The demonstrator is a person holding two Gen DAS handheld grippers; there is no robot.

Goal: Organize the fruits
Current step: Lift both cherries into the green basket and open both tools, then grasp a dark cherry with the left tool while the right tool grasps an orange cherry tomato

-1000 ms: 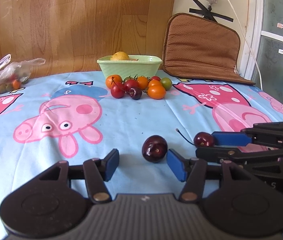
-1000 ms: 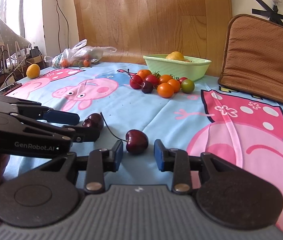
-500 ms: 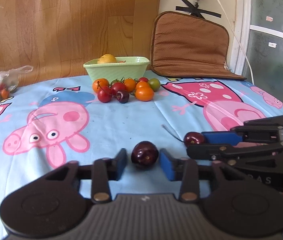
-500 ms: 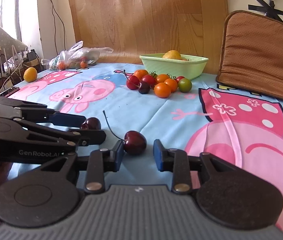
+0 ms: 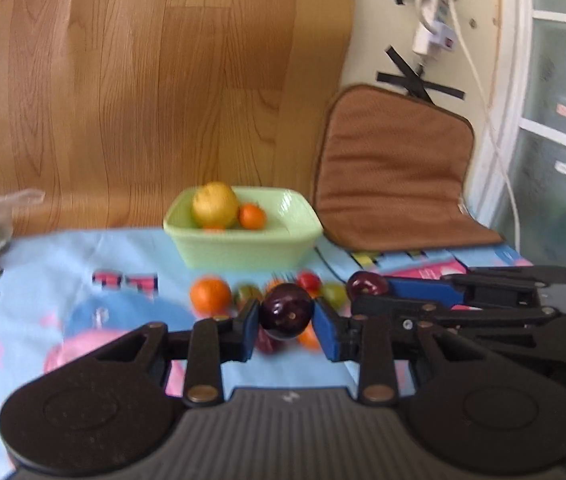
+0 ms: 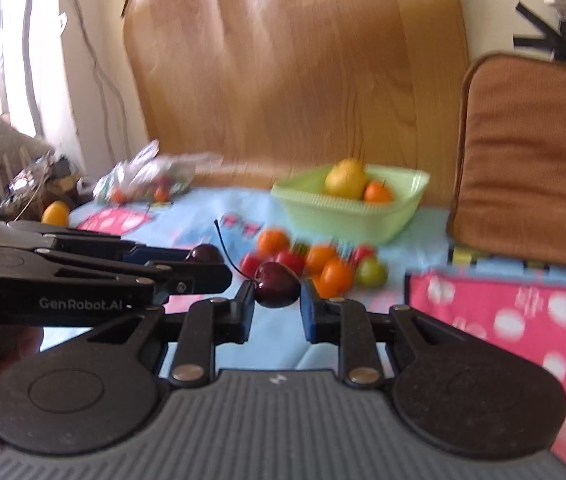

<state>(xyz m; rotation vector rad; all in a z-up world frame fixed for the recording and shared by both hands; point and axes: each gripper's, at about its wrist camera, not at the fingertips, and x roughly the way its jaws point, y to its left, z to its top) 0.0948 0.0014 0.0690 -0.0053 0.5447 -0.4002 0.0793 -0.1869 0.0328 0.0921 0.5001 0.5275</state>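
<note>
My left gripper (image 5: 286, 316) is shut on a dark cherry (image 5: 287, 310) and holds it above the tablecloth. My right gripper (image 6: 276, 294) is shut on a second dark cherry (image 6: 276, 285), whose thin stem (image 6: 225, 250) points up to the left. Each gripper shows in the other's view, side by side: the right one (image 5: 367, 285) with its cherry, and the left one (image 6: 203, 256) with its own. Ahead stands a pale green bowl (image 5: 243, 250), also seen as bowl (image 6: 335, 216), holding a yellow fruit (image 5: 214, 204) and a small orange one (image 5: 252, 216).
A cluster of orange, red and green small tomatoes (image 6: 319, 266) lies on the tablecloth in front of the bowl. A clear bag of fruit (image 6: 147, 178) sits at the far left, a loose yellow fruit (image 6: 56, 213) beyond it. A brown cushion (image 5: 395, 172) leans at the right.
Both grippers closed on their cherries, lifted them off the cloth and moved forward toward the tomatoes and the green bowl, which now look much nearer.
</note>
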